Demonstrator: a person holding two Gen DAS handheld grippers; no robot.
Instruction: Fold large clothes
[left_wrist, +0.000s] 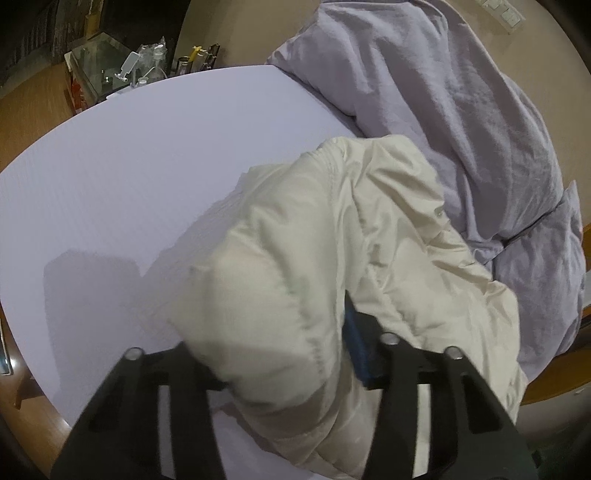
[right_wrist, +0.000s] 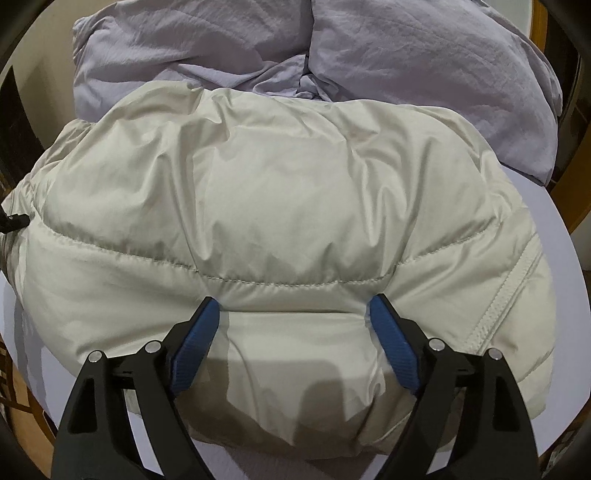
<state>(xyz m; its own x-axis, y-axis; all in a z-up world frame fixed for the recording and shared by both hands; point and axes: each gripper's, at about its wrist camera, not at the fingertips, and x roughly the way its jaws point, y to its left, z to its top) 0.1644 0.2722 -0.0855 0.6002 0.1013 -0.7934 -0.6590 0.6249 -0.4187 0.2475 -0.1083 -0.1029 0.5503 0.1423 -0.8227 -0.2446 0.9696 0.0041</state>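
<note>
Here the cream puffer jacket (right_wrist: 266, 206) lies on the lavender bed (left_wrist: 129, 177). The left gripper (left_wrist: 288, 354) has its fingers clamped on a jacket fold; the right gripper (right_wrist: 293, 314) has its fingers spread apart, pressing into the jacket.

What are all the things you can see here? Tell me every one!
puffy jacket: one, cream-white, lying on the bed, partly bunched up.
bed sheet: one, pale lilac, smooth, under the jacket.
duvet: one, lilac, crumpled in a heap behind the jacket.
bedside clutter: several small items, too dim to name, on a surface past the far edge of the bed.
wood floor: brown, beside the bed.
left gripper: one, black with blue pads, closed on a fold of the jacket.
right gripper: one, black with blue pads, jaws wide, tips pressing into the jacket's puffy surface.
</note>
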